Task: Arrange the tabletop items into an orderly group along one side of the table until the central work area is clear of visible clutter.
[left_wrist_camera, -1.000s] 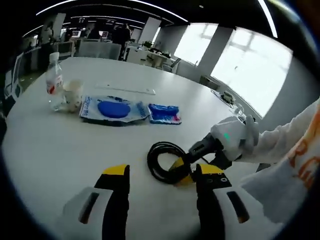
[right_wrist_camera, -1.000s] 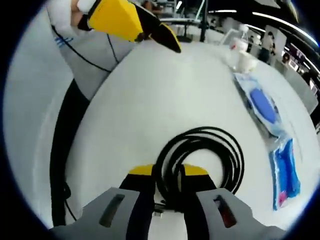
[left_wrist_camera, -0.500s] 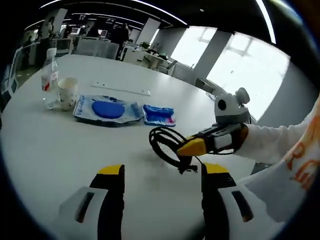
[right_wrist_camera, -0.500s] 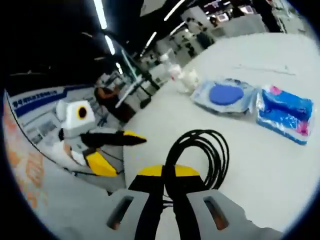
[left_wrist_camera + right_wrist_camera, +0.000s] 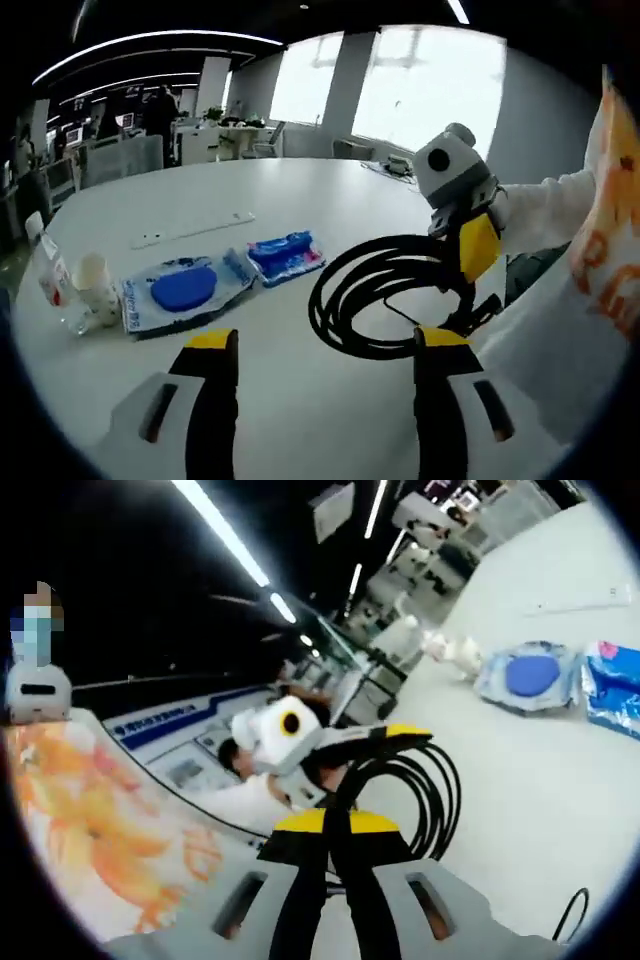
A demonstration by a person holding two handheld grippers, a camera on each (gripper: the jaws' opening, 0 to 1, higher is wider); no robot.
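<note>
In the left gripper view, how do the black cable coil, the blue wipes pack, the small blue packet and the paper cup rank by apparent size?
1. black cable coil, nearest the camera
2. blue wipes pack
3. small blue packet
4. paper cup, farther off, so uncertain

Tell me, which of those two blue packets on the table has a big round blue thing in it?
The larger, flatter packet, lying next to the paper cup. The smaller packet beside it, nearer the black cable, is plain crinkled blue wrapping with no disc.

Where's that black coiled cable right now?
The black coiled cable is pinched in the right gripper, held up off the white table. In the left gripper view it hangs right of the blue packet.
</note>
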